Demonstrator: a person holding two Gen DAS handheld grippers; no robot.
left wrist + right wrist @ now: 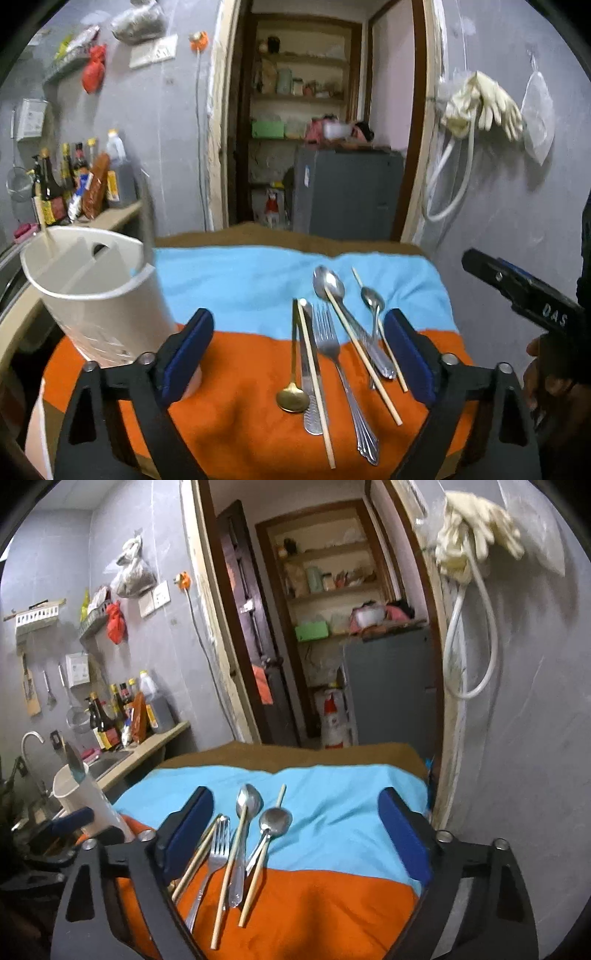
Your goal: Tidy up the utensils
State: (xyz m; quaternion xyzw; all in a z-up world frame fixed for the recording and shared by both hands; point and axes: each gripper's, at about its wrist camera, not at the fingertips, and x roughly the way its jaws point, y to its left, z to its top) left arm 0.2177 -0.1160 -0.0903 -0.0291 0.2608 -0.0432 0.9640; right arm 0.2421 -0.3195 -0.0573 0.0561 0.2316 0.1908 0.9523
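Observation:
Loose utensils lie side by side on a blue and orange cloth (240, 280): a gold spoon (292, 397), a table knife (310, 376), a fork (332, 350), a large spoon (328, 284), a small spoon (373, 301) and several wooden chopsticks (362, 358). A white divided holder (99, 295) stands at the left with one chopstick in it. My left gripper (299, 354) hangs open above the utensils, touching none. My right gripper (295, 834) is open too, over the fork (218, 849), the large spoon (247, 805) and the small spoon (275, 821).
A counter (155, 738) with sauce bottles (110, 716) and a sink tap (29, 742) runs along the left wall. Behind the cloth an open doorway shows shelves and a grey cabinet (347, 192). A hose and gloves (480, 103) hang on the right wall.

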